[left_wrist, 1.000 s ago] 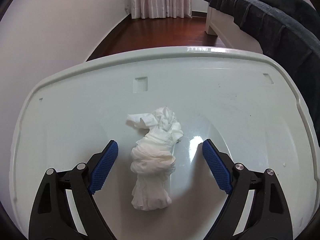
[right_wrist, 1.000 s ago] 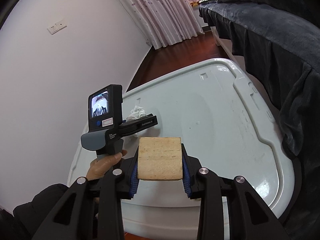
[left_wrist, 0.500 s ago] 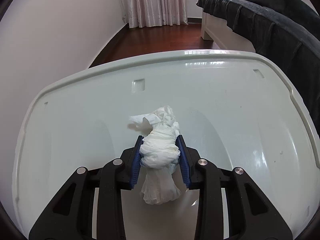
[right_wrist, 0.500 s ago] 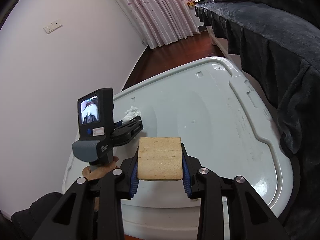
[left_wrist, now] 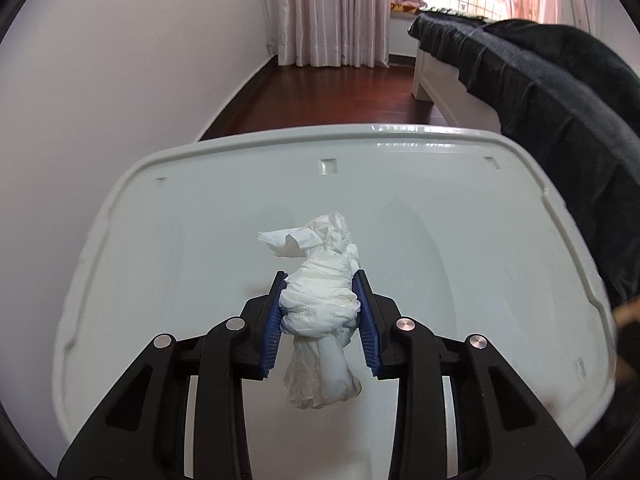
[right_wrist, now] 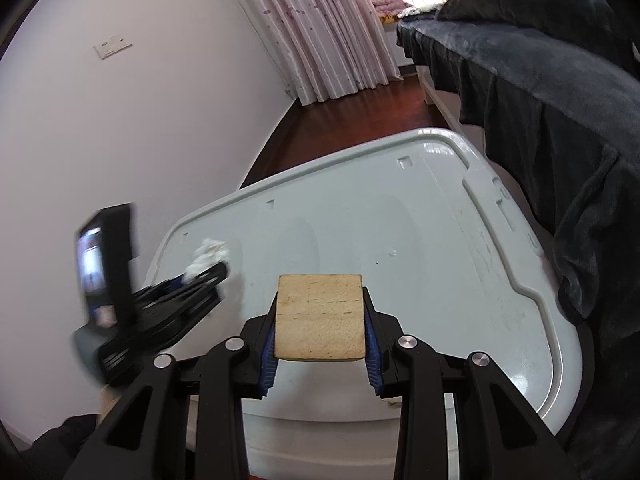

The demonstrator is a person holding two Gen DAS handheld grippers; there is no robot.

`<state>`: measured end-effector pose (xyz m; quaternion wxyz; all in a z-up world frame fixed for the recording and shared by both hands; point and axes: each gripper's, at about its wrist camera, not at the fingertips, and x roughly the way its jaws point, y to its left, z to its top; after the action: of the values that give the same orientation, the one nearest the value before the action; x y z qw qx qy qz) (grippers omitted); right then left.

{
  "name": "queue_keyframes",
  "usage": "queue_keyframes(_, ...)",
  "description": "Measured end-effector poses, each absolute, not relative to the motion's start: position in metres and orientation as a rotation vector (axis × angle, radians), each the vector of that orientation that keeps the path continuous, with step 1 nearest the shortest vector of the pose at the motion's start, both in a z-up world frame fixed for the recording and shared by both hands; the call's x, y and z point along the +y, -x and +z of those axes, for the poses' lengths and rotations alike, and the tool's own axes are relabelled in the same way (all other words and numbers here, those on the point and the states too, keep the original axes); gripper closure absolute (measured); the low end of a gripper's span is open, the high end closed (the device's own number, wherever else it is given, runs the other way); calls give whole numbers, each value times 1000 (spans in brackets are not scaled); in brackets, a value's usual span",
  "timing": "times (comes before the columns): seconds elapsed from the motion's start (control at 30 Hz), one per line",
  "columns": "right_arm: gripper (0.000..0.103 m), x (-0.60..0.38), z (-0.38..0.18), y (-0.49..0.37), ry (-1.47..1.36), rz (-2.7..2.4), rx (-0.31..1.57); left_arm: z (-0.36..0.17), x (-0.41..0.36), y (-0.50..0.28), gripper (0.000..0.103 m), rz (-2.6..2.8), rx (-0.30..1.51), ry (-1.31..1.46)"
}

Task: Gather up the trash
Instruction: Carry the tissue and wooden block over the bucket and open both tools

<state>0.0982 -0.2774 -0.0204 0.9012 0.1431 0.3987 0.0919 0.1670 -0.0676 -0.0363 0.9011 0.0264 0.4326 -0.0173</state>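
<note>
Clearly, the left claw (left_wrist: 320, 312) gripped the crumpled tissue (left_wrist: 320, 308) above the white lid (left_wrist: 480, 240), the right claw (right_wrist: 320, 332) clamped a wooden block (right_wrist: 320, 316); loose tissue might slip.

Between your left gripper's (left_wrist: 320, 312) ribbed blue pads: crumpled white tissue (left_wrist: 320, 312), soft, matt paper. Beneath it, glossy smooth plastic lid (left_wrist: 480, 240). Your right gripper (right_wrist: 320, 328) pinches a pale wood block (right_wrist: 320, 316), rough-grained, matt. Right of the tongs: dark plush blanket (right_wrist: 560, 92).
</note>
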Motion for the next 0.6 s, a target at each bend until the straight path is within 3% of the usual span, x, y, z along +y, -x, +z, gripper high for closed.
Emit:
queue_keyframes(0.3, 68, -243, 13, -27, -184, 257, 767, 7, -38, -37, 70, -138, 866, -19)
queue_keyframes(0.6, 68, -224, 19, 55, -52, 200, 814, -13, -35, 60, 70, -188, 910, -19)
